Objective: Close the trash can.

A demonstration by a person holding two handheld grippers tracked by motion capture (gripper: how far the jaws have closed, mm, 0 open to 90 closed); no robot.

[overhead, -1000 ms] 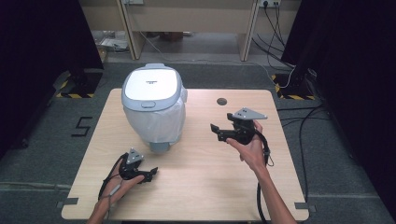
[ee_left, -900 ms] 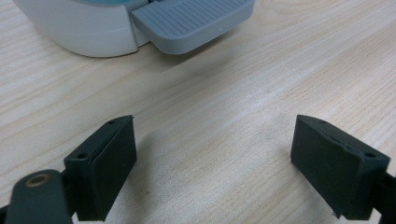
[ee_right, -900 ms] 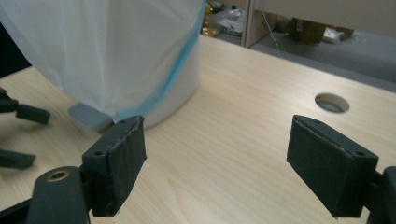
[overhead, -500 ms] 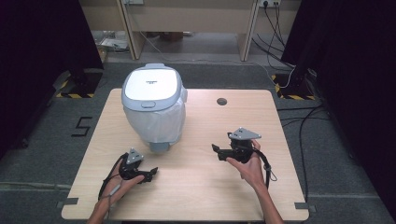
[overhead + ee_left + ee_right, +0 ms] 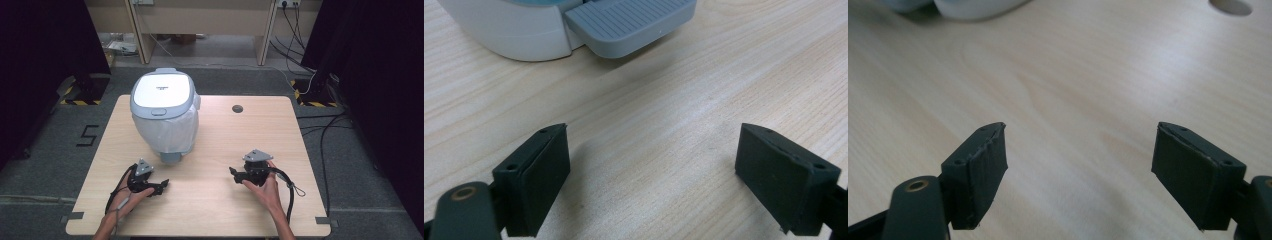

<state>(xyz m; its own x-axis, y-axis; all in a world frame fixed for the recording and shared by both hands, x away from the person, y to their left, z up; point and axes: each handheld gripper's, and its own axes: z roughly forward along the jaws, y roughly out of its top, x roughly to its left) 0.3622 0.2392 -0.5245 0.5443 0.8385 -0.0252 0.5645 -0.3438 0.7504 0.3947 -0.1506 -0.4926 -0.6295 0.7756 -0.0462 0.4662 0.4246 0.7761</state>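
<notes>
A white and grey pedal bin (image 5: 165,112) with a shut lid and a plastic liner stands on the wooden table (image 5: 225,135), left of the middle. Its grey pedal (image 5: 171,158) faces the front edge. My left gripper (image 5: 161,186) rests low at the front left, open and empty, with the pedal (image 5: 634,22) just ahead of its jaws (image 5: 651,175). My right gripper (image 5: 234,173) sits low at the front right, its jaws pointing left. It is open (image 5: 1080,170) over bare wood. Its jaws have just been closing slightly, with nothing between them.
A round cable hole (image 5: 237,108) lies in the table's far middle, and appears as a cable hole (image 5: 1230,6) in the right gripper view. Black cables trail from both grippers toward the front edge. Dark curtains and desk legs stand beyond the table.
My right gripper has come down from above the table's right side to just over the wood, nearer the front edge. The left gripper has stayed put.
</notes>
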